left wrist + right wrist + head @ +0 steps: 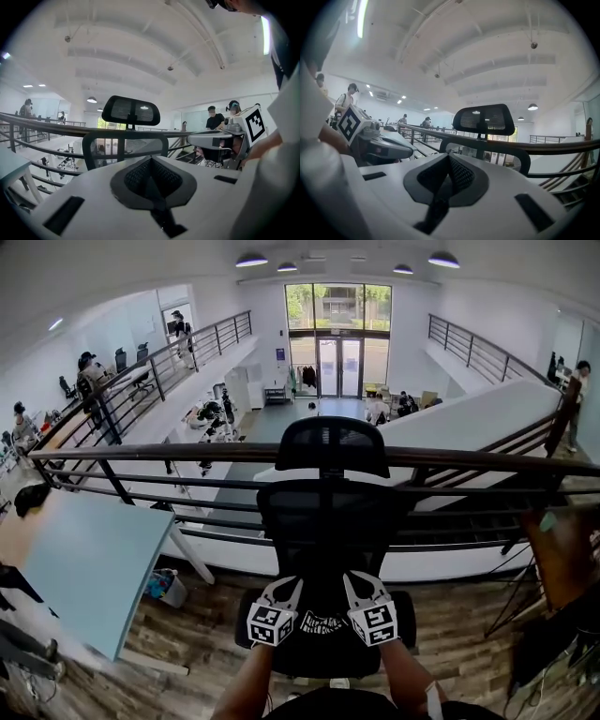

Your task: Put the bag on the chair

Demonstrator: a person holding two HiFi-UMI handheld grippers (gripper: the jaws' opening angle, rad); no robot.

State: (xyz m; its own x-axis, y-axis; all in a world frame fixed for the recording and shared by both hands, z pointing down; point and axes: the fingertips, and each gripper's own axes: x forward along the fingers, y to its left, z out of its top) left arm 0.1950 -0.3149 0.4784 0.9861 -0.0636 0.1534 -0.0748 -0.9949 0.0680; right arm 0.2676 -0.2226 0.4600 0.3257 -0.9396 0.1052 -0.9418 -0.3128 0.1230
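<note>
Both claws are pinched tight, left claw (289,585) and right claw (357,582), each seemingly on the thin black cloth of the bag (323,622). It sags between them over the front edge of the chair (333,512) seat. It looks soft, light and floppy, so top-edge holds suit it.

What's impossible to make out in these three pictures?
1. The black bag with white print: in the head view its outline melts into the seat of the black mesh office chair, and the left gripper and right gripper cover its sides.
2. Gripper views: only a dark strip shows in the shut jaws; the rest lies below the frame.
3. Chair base: hidden under the seat, head view.
4. Distant people: too small.
</note>
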